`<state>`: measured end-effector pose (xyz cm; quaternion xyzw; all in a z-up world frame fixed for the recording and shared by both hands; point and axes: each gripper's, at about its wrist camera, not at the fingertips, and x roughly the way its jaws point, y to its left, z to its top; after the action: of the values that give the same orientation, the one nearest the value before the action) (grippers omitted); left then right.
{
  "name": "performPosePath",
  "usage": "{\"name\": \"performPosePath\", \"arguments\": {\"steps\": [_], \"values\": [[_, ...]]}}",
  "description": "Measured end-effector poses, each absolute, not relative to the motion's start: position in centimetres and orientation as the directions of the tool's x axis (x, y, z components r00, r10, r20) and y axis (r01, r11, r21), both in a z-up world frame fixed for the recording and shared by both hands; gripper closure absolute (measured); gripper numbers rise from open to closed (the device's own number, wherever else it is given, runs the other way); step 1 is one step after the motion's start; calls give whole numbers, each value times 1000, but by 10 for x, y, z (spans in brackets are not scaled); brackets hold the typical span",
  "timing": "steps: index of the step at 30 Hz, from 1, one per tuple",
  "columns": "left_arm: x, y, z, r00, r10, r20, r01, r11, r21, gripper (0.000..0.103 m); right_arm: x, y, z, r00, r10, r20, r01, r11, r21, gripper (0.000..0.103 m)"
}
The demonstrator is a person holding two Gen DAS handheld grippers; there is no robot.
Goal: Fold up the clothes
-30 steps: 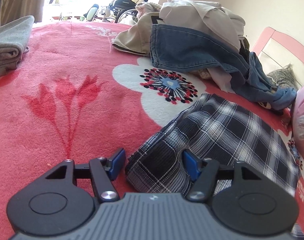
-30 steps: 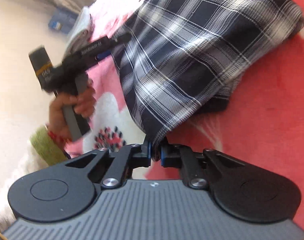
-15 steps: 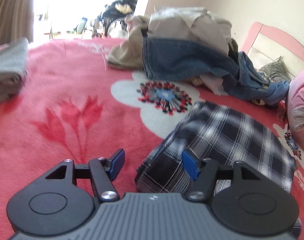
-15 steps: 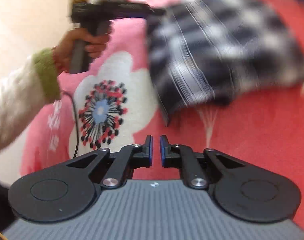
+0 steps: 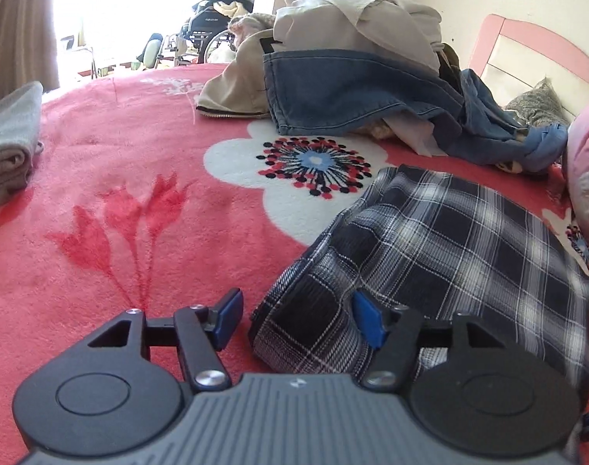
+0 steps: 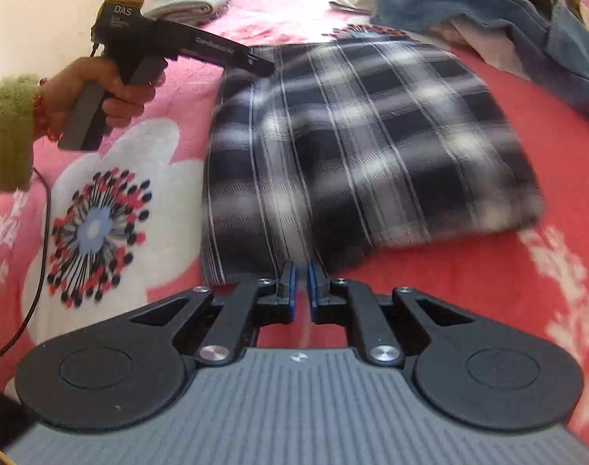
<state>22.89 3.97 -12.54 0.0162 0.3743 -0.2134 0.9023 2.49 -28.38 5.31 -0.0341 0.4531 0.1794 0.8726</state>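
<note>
A: Where the left wrist view looks across the bed (image 5: 147, 147), what lies at the left gripper (image 5: 296, 317)?

B: Its jaws stand apart, holding nothing. The near corner of the folded plaid garment (image 5: 441, 248) sits between the blue pads; the right pad overlaps the cloth, the left pad is over bare blanket beside the garment's left edge. Whether either pad touches the fabric I cannot tell.

A: And the room around it?

B: Left of the plaid is a wide stretch of red blanket, running to a folded grey garment (image 5: 11, 143) at the left border. Beyond it a heap of unfolded clothes (image 5: 356, 77), denim over beige, lies before the pink headboard (image 5: 527, 58), well apart from the plaid's far edge.

A: From the right wrist view?

B: The right gripper (image 6: 301, 283) has its jaws closed to a thin slit, empty, right at the plaid garment's (image 6: 356, 143) near edge. The cloth lies flat as a rough rectangle. At its far left corner the left gripper (image 6: 261, 65) pokes in, held by a hand (image 6: 100, 93) with a green cuff. Open blanket lies right of the cloth, though the picture is blurred.
</note>
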Motion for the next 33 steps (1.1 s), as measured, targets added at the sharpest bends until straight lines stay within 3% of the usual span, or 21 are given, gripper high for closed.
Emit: {"name": "performPosePath", "arguments": {"steps": [3, 7, 12, 15, 19, 23, 25, 28, 33], "values": [[223, 36, -110, 665, -370, -648, 400, 910, -110, 44, 25, -285, 83, 602, 319, -732, -352, 929, 116, 96], [220, 21, -101, 645, -413, -643, 419, 895, -155, 44, 51, -285, 94, 703, 239, -669, -308, 951, 16, 96], [212, -14, -113, 662, -307, -684, 424, 906, 3, 44, 76, -304, 31, 608, 145, -780, -187, 982, 36, 97], [201, -23, -101, 707, -301, -640, 418, 908, 34, 47, 66, -315, 40, 620, 157, -769, -168, 984, 66, 96], [195, -45, -82, 721, -351, -598, 463, 885, 39, 46, 73, -322, 78, 717, 163, -678, -164, 984, 64, 96], [210, -80, -95, 643, -288, -710, 436, 899, 31, 46, 102, -320, 77, 781, 123, -612, -154, 988, 3, 96], [213, -94, -109, 607, -223, -762, 406, 912, 57, 46, 116, -327, 54, 747, 116, -654, -131, 991, 27, 95], [209, -100, -112, 609, -192, -769, 390, 917, 80, 45, 131, -334, 35, 662, 108, -742, -90, 994, 64, 95], [214, -98, -111, 581, -189, -792, 362, 931, 43, 45, 154, -331, 73, 739, 122, -662, -94, 992, 78, 95]]}}
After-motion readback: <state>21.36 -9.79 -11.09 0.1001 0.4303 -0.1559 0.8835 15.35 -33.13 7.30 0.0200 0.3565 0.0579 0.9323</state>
